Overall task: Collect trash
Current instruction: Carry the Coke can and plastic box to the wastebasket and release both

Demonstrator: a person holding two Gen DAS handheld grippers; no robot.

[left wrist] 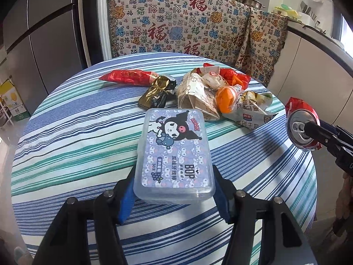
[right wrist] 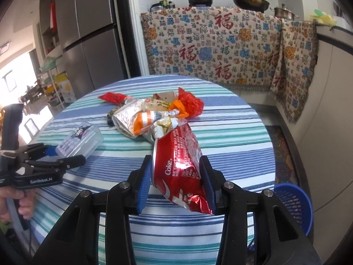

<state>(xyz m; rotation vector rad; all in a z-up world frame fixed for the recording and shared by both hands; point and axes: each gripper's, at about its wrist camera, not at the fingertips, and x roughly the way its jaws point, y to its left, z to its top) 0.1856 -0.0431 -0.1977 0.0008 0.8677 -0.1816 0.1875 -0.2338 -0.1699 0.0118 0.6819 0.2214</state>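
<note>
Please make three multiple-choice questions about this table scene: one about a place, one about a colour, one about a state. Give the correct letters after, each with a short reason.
1. Where is the blue basket?
A. On the table, among the wrappers
B. On the floor, beside the table
C. On the counter, by the pans

2. What colour is the crushed can in the right gripper?
A. Red
B. Green
C. Black

3. What is the state of the left gripper?
A. Open, with nothing between the fingers
B. Shut completely, with nothing between the fingers
C. Shut on the clear plastic box

Answers:
1. B: the right wrist view shows the basket low at the right, below the edge of the striped table.
2. A: its dented side is red with white lettering.
3. C: the blue pads press both sides of the box's near end.
</note>
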